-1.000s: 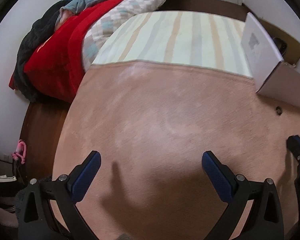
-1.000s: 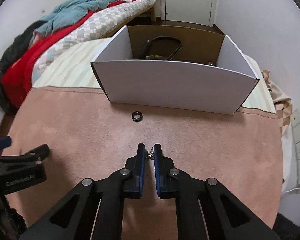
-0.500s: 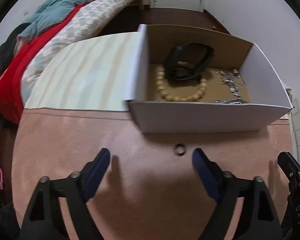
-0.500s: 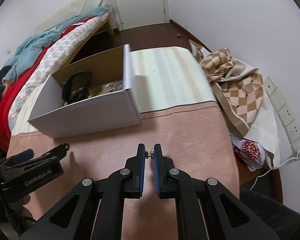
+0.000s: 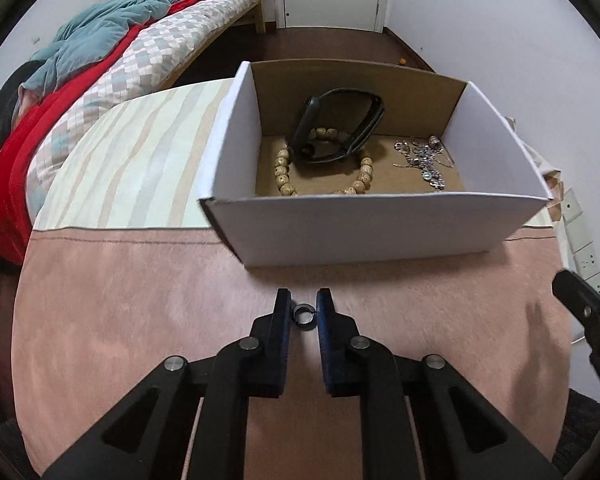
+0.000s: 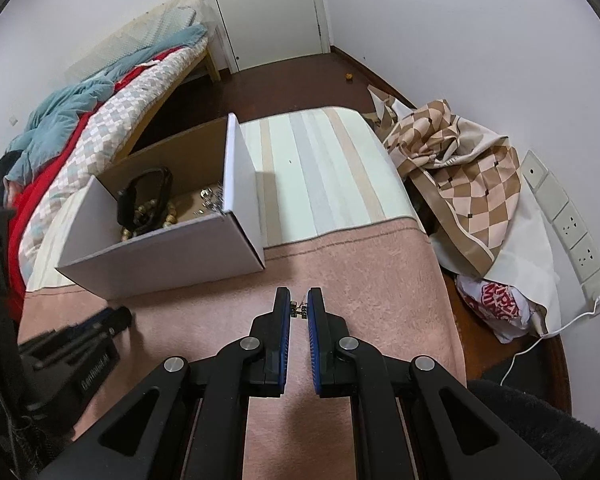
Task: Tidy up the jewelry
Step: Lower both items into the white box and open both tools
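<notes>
The left gripper [image 5: 303,306] has just been closing its jaws, and now they sit pinched on the small dark ring [image 5: 303,315], which lies on the pink blanket [image 5: 140,300] a short way in front of the near wall of the white box [image 5: 380,224]. That ring looks light, hard and stiff, a smooth little hoop (the sort that can squirt out sideways if squeezed off-centre), so taking it across its outer rim, pads on opposite sides, seems the safest hold, and that is about how it sits now. Over on the other side, the right gripper [image 6: 299,310] is nearly closed on a tiny metal piece [image 6: 299,311], an earring or clasp by the look of it, too small to tell; it is likely feather-light and easy to drop, held only at the very tips. Further on, the box stands open at the top on the blanket's far edge, and its near wall is the thing to clear, since it rises between both grippers and the floor of the box. Inside lie a bead bracelet [image 5: 286,168], a black band [image 5: 340,128] resting over it, and a silvery chain [image 5: 424,160] in the right-hand part, with bare cardboard between them. Beyond, a striped sheet [image 5: 132,152] and a heaped bed [image 5: 100,52] are well clear.
</notes>
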`<state>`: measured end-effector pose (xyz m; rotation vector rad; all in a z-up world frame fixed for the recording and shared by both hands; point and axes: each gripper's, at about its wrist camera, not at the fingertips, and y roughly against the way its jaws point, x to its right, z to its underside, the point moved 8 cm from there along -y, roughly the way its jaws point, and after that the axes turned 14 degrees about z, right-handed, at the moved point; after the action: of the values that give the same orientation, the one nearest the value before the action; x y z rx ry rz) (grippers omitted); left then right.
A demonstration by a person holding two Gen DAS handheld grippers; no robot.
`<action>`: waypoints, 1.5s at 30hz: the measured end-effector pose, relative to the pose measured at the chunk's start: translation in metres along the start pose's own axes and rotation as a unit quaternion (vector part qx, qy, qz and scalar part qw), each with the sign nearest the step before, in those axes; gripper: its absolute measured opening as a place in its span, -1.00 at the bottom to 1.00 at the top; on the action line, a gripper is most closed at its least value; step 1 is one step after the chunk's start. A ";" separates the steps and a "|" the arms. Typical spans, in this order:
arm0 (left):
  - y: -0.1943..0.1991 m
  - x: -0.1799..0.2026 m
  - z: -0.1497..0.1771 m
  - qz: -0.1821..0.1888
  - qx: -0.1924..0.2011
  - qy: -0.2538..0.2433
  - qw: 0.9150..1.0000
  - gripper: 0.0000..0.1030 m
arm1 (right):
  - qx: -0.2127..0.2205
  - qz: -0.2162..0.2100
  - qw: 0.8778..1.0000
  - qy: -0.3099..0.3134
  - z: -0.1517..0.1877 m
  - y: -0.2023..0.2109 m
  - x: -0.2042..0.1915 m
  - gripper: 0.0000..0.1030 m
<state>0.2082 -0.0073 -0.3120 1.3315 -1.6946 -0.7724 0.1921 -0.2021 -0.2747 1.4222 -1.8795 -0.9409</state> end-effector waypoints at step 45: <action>0.078 -0.027 -0.086 -0.051 0.012 0.018 0.998 0.97 | -0.049 0.011 0.992 0.112 -0.089 0.022 -0.042 0.91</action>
<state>0.2512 0.0407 -0.2118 1.4484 -1.6221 -0.7844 0.2621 -0.1742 -0.2073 1.3842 -1.6590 -0.8132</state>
